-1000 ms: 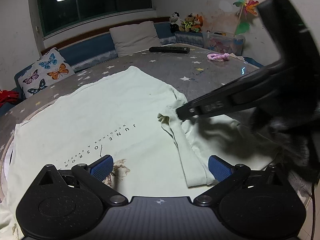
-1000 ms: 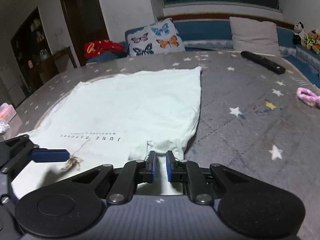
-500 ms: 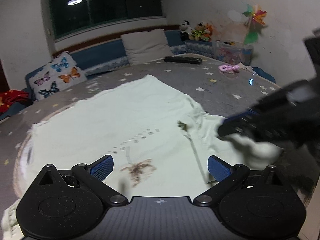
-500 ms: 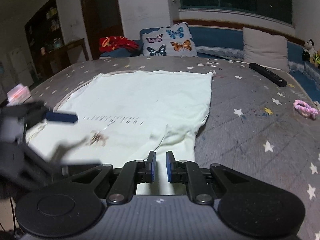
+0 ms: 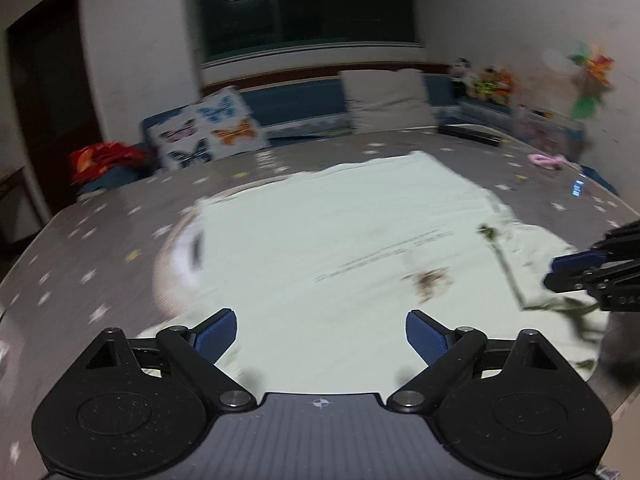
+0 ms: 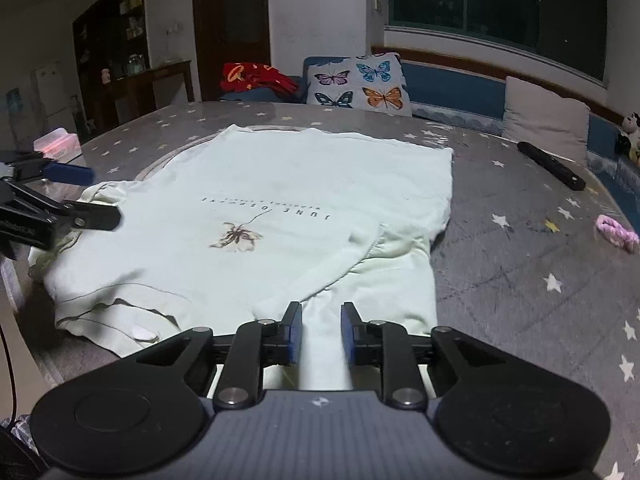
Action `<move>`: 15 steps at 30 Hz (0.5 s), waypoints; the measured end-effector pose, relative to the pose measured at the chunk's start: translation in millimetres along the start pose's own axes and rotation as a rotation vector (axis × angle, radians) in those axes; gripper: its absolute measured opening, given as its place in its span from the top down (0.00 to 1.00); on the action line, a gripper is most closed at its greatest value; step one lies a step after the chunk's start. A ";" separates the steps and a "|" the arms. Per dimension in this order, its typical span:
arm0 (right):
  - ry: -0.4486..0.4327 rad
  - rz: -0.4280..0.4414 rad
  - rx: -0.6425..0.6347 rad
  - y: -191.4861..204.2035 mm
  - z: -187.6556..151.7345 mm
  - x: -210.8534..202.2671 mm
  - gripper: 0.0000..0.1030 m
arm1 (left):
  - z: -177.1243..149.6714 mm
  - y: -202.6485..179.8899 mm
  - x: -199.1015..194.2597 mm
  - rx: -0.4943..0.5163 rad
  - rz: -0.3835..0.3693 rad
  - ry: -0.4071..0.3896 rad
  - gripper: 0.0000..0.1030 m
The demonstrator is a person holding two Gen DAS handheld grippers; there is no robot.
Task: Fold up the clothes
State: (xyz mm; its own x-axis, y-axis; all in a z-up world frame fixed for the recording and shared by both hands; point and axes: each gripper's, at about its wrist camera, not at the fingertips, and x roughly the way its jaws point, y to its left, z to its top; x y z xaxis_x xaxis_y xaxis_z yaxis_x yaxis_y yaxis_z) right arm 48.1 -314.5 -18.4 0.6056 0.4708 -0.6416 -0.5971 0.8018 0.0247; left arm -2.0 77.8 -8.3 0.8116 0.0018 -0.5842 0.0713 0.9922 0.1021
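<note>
- The shirt (image 6: 288,216) lies flat on the desk (image 6: 520,280), print side up, with its right sleeve (image 6: 384,268) folded in over the body.
- The right tool (image 6: 320,334) is opening, and its pads are letting go of the sleeve end that lies between them. Let the cloth drop all the way before you pull back, so it does not drag.
- The left tool (image 5: 320,336) holds nothing; its jaws are wide but starting to close over the shirt's near edge (this view is blurry, so its exact spot is hard to tell).
- I think the next step is the other sleeve (image 6: 100,196), bunched at the shirt's left side, just by the left tool in the right view.
- Pinch that sleeve near its end, not the body under it.
- Lift only a little, then carry it across so it lands like the first sleeve.
- Keep the sides straight; a crooked fold here makes the later folds lumpy.
- Stay clear of the remote (image 6: 550,164) and the pink band (image 6: 618,232) (both well away from the shirt).
</note>
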 end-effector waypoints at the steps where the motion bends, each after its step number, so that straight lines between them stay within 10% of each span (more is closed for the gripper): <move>1: 0.007 0.002 0.001 0.9 -0.6 1.8 0.80 | -3.9 7.4 -3.8 -0.020 0.019 0.004 0.13; 15: 0.014 0.000 0.042 -1.2 -2.0 5.1 0.78 | -50.3 99.8 -36.3 -0.348 0.240 0.100 0.40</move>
State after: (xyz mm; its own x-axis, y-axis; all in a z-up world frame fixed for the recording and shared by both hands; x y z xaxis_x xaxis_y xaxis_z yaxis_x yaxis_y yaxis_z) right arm 50.9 -313.8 -23.2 0.5980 0.4655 -0.6525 -0.5741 0.8168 0.0566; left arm -53.5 183.0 -17.4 0.7202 0.2324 -0.6537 -0.3259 0.9451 -0.0231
